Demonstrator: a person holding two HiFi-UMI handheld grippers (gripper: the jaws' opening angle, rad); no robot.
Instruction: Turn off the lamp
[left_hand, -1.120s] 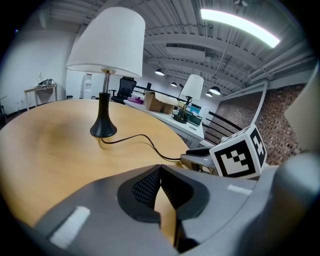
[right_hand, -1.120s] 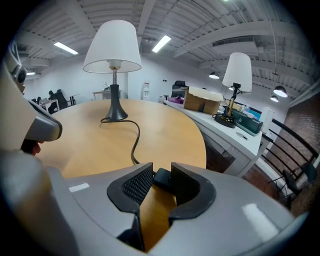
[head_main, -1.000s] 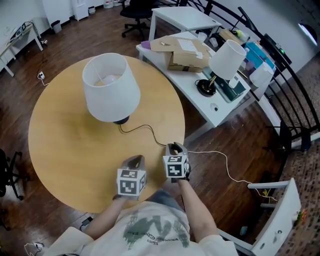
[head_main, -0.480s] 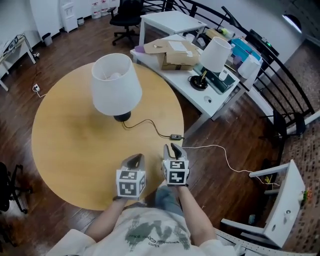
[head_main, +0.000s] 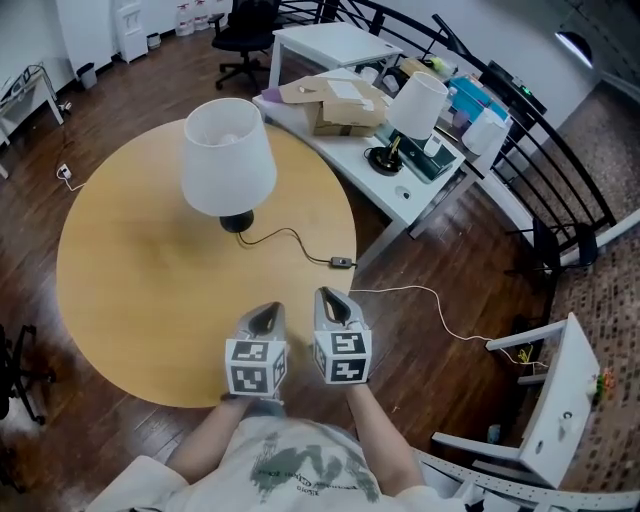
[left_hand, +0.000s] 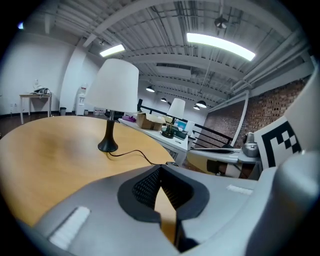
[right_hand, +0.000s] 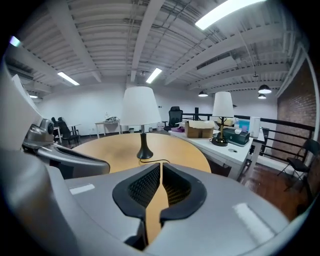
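At near edge of round desk (head_main: 130, 270), left tongs (head_main: 264, 318) together and empty, right tongs (head_main: 333, 305) just closing on nothing, both well apart from lamp (head_main: 228, 155) at far side and cord switch (head_main: 343, 262) by the rim; press looks finished, so next only confirm shade is dark.

A white counter (head_main: 405, 200) is standing just beyond the far right edge of the round counter (head_main: 130, 270). Cardboard boxes (head_main: 340, 105) are lying at its left end. A second lamp (head_main: 413, 103) is standing near its middle, and teal and white items are crowding its right end. A black railing (head_main: 545, 150) is running behind it. An office chair (head_main: 245, 25) is sitting far off on the wood floor (head_main: 440, 250), and a white chair (head_main: 558, 395) is standing at the right.
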